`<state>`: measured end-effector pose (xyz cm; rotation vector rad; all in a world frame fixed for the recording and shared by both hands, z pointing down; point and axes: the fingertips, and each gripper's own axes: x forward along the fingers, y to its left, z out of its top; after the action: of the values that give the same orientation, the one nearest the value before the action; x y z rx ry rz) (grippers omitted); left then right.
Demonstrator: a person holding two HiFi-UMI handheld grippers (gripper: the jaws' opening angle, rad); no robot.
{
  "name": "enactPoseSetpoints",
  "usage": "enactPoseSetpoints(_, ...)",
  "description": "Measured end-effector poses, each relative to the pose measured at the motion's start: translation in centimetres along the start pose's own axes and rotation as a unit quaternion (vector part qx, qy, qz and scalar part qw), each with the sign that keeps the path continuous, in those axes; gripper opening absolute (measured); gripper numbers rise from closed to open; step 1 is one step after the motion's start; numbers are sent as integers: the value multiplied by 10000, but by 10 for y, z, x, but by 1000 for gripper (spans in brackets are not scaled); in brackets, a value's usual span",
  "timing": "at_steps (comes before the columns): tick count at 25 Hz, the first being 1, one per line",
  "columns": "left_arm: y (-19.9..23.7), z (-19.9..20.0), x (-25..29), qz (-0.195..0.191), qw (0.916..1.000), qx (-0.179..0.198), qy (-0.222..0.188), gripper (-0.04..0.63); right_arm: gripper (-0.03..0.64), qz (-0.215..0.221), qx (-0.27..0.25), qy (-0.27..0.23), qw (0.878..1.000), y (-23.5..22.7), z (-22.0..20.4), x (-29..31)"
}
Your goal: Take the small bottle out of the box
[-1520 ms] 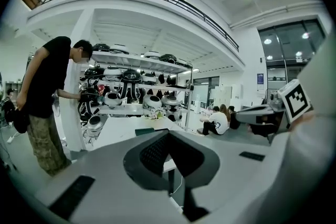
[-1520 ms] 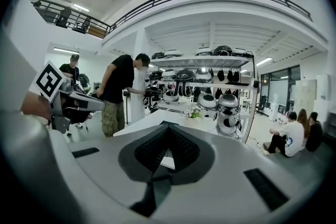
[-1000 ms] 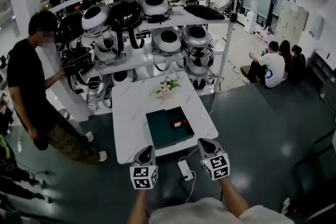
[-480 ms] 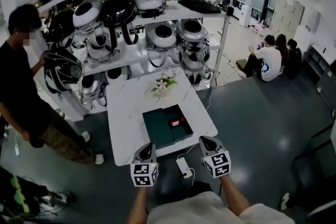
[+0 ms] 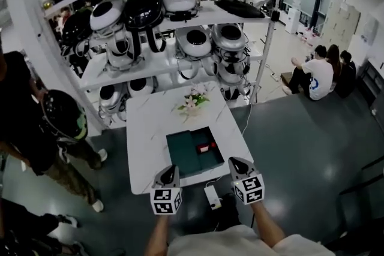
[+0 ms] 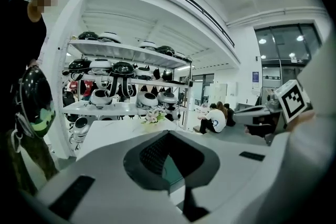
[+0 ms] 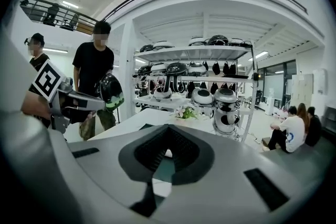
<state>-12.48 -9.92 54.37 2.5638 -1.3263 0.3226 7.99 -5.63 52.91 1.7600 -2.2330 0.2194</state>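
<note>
A dark green open box (image 5: 195, 151) lies on the white table (image 5: 150, 129) near its front edge. In its right half sits a small red item (image 5: 206, 146), too small to make out clearly. My left gripper (image 5: 168, 169) hovers at the table's front edge, just left of the box, shut and holding nothing. My right gripper (image 5: 236, 162) hovers at the box's front right corner, also shut and holding nothing. In the left gripper view the left gripper (image 6: 169, 136) points over the table, and the right gripper (image 7: 168, 127) does likewise in its own view.
A flower bunch (image 5: 193, 100) stands at the table's far end. Behind it a white shelf rack (image 5: 180, 15) holds several helmets. A person carrying a dark helmet (image 5: 60, 117) stands left of the table. People (image 5: 318, 72) sit on the floor at the right. A power strip (image 5: 212, 196) lies below the table's edge.
The person at the left has moved left and nearer, now carrying a dark helmet. Both grippers stay shut at the table's front edge.
</note>
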Motion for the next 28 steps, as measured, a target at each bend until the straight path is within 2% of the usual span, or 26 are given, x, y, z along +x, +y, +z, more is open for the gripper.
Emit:
enactPoseSetpoints(13, -22, 32, 93, 522, 9986, -82, 52, 18, 20, 585, -96, -68, 9982, -90, 21, 72)
enactPoseSetpoints(28, -58, 66, 170, 1316, 9911, -178, 37, 18, 20, 1499, -306, -95, 9882, -173, 40, 126)
